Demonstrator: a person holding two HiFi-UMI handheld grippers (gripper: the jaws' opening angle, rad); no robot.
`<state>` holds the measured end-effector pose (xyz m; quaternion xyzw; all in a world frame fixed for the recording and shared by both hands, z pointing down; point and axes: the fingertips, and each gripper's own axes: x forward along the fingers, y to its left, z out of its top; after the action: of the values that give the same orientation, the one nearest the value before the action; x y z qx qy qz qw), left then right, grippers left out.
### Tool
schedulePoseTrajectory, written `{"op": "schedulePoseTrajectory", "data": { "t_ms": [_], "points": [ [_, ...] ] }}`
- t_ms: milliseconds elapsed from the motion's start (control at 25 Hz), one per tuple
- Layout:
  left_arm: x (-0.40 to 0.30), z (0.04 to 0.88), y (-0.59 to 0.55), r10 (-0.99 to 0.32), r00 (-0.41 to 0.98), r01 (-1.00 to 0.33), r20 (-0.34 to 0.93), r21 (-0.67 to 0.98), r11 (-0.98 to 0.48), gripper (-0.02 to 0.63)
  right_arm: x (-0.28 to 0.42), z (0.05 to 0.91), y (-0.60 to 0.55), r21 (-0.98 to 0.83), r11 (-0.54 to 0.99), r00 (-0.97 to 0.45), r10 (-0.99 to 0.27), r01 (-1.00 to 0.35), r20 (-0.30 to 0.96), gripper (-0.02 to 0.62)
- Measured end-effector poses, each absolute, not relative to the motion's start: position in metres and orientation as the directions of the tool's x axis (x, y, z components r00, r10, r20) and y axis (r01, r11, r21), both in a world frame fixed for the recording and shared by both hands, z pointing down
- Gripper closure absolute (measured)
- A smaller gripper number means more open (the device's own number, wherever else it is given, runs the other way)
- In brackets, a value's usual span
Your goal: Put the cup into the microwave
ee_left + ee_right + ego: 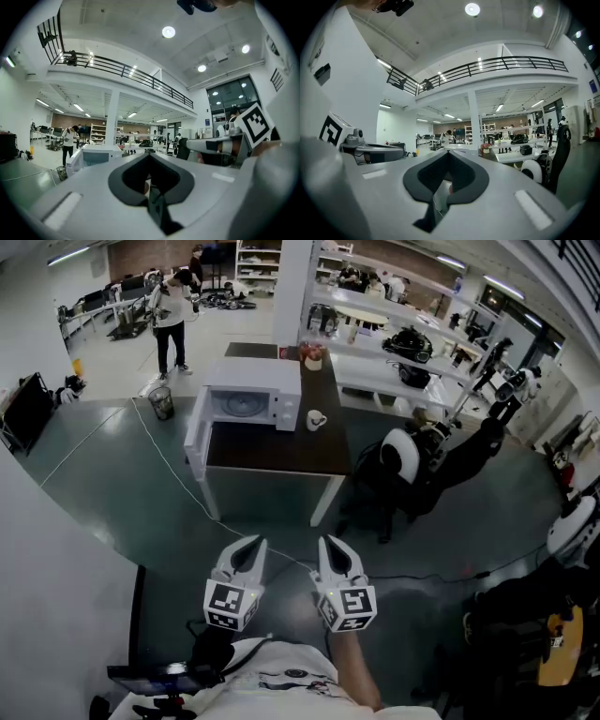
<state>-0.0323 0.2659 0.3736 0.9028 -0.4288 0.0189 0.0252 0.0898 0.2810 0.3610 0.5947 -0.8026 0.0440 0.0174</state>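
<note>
The left gripper [257, 543] and the right gripper [329, 543] are hovering side by side low in the head view. Each is pointing level with its jaws pressed together on nothing. Well ahead of them, a dark table [281, 452] is carrying the white microwave [255, 390]. Its door [198, 435] is hanging wide open to the left, and the cavity is showing a round turntable. The cup [316, 419] (white, upright) is standing on the tabletop just beside the microwave's right side, outside it; its contents cannot be told. A small pot [313, 356] holding something reddish is sitting at the table's far end.
</note>
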Motion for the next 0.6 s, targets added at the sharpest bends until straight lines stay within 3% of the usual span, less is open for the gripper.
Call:
{"op": "schedulePoseTrajectory", "data": {
  "t_ms": [600],
  "points": [
    [-0.076,0.391,0.262,-0.792,0.604,-0.797,0.087,0.051,-0.602,0.607,0.051,0.368,0.274,-0.097,0.296,-0.303,-0.951,-0.950,0.068,0.595]
  ]
}}
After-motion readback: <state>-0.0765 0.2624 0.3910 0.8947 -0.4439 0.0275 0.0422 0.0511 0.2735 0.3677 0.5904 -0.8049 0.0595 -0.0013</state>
